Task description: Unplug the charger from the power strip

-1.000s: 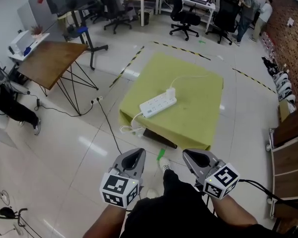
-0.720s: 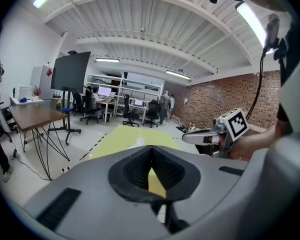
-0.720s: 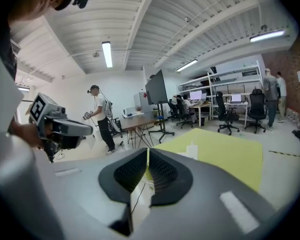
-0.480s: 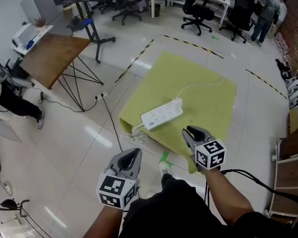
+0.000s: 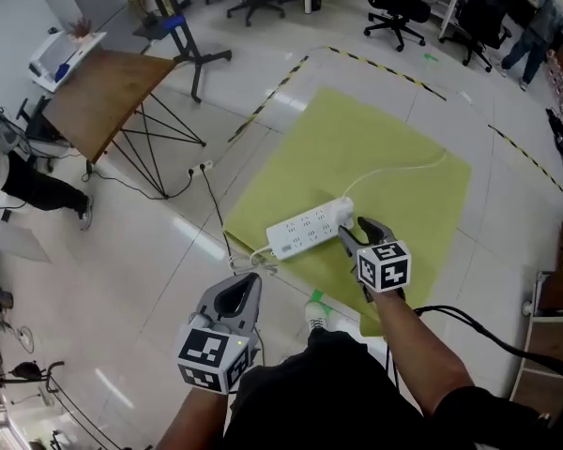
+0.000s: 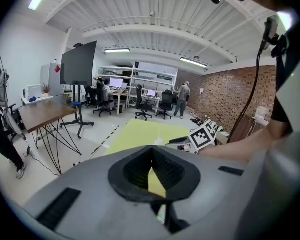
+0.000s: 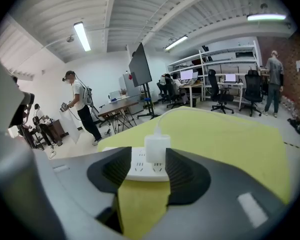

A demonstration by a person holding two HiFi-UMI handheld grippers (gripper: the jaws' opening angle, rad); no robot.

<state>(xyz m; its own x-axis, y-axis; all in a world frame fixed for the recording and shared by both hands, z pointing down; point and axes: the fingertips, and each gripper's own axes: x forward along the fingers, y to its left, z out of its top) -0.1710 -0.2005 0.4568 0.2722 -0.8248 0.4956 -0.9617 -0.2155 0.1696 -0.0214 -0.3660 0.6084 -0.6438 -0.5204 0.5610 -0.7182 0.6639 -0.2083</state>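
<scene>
A white power strip (image 5: 307, 230) lies on the yellow-covered table (image 5: 394, 148). A white charger (image 5: 343, 206) is plugged in at the strip's right end, and its white cable (image 5: 394, 169) runs off toward the far side. My right gripper (image 5: 353, 225) hovers just short of that end. Its jaws have just been opening and hold nothing. In the right gripper view the charger (image 7: 157, 147) stands on the strip (image 7: 138, 170), ahead of the open gripper (image 7: 149, 171) and in line with its gap. My left gripper (image 5: 236, 293) hangs shut and empty over the floor, short of the table.
The strip's own lead drops off the near table edge to a coil on the floor (image 5: 253, 265). A wooden desk on wire legs (image 5: 103, 92) stands at left, with a black cable (image 5: 211, 204) on the tiles. Office chairs (image 5: 394, 7) and people are far back.
My right gripper has moved forward and down from near my body to the strip's charger end, and its jaws have opened. The left gripper has moved forward a little.
</scene>
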